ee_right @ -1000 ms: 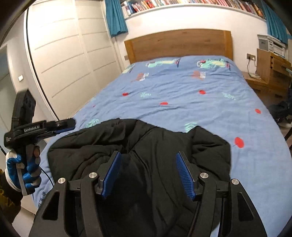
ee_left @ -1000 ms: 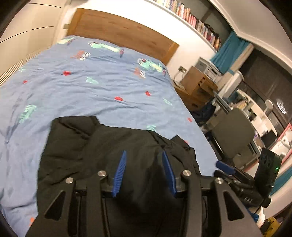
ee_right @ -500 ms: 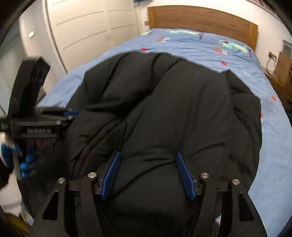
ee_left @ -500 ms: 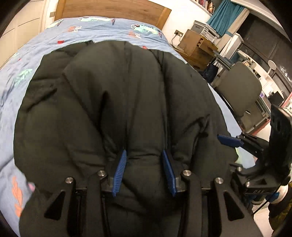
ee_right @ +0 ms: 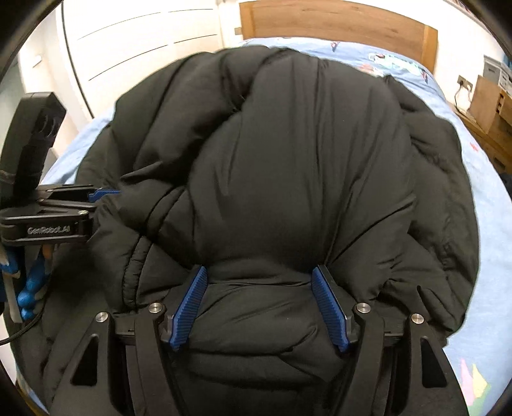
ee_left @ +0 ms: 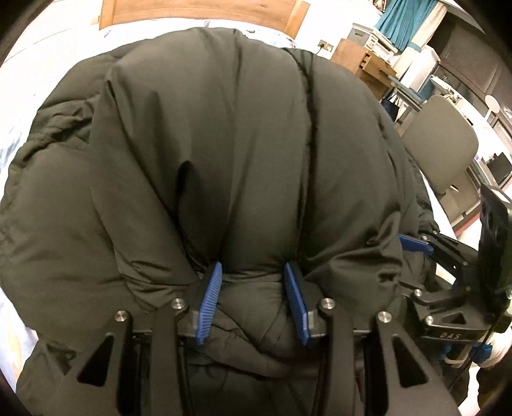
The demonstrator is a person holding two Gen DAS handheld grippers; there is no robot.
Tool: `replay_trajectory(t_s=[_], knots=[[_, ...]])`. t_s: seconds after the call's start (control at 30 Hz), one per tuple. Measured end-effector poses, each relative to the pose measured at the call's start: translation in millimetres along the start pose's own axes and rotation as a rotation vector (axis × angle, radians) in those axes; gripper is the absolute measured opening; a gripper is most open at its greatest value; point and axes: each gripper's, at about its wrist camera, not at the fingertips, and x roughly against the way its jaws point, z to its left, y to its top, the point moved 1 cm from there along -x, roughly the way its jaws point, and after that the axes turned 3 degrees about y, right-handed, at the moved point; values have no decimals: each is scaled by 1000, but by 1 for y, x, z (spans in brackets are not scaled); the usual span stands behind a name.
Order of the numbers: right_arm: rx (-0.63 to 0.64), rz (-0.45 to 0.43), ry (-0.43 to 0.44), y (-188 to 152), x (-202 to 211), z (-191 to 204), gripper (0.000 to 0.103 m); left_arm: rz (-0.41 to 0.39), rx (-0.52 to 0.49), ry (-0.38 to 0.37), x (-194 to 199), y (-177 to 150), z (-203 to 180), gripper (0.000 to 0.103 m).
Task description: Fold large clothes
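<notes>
A large black puffer jacket [ee_left: 224, 153] fills the left wrist view and the right wrist view [ee_right: 288, 179]; it lies bunched on the blue bed. My left gripper [ee_left: 252, 272] is shut on a thick fold of the jacket's near edge, blue pads pressing into the padding. My right gripper [ee_right: 259, 275] grips another fold of the same edge, its pads wider apart. The right gripper shows at the right of the left wrist view [ee_left: 416, 244], and the left gripper at the left of the right wrist view [ee_right: 102, 193], both at the jacket's sides.
The blue patterned bedsheet [ee_right: 499, 256] shows around the jacket, with a wooden headboard [ee_right: 336, 25] behind. A grey chair [ee_left: 441, 144] and a wooden cabinet [ee_left: 361, 60] stand right of the bed. White wardrobe doors [ee_right: 134, 48] are on the left.
Both grippers have come down onto the jacket's near edge over the last second and gripped it. The jacket now bulges up and fills both views, hiding most of the bed.
</notes>
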Motion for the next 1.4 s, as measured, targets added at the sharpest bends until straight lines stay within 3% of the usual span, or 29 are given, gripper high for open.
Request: replay_trajectory(t_s=[0.23,0.37,0.5,0.6,0.7,0.83,0.97,1.17,1.4], knots=[[-24,13,1,1,16,-2,67,15,-8,5,13,11,-19,39],[-10,-16,20,9,51,2,67,-38,-65,-9,48,27,-26,39],[-2,-95,16,29,80,-2,68,-96,-54,-16,62,50,-27,40],[-11,-143,2,54,85,-9,68,-122,-41,-14,53,72,-32,40],[-29,-136,-4,66,69,-18,68,-93,-18,-6,27,81,-27,40],[-47,-86,-10,53,35,-31,71,-60,-29,30,-12,71,-19,40],[-88,-82,4,46,20,-38,72,-53,-15,32,-24,68,-18,41],[-80,-50,-26,48,31,-28,73,-48,-34,71,-3,62,-28,41],[-91,-40,-35,11,63,-7,73,-32,-39,99,26,27,-34,41]])
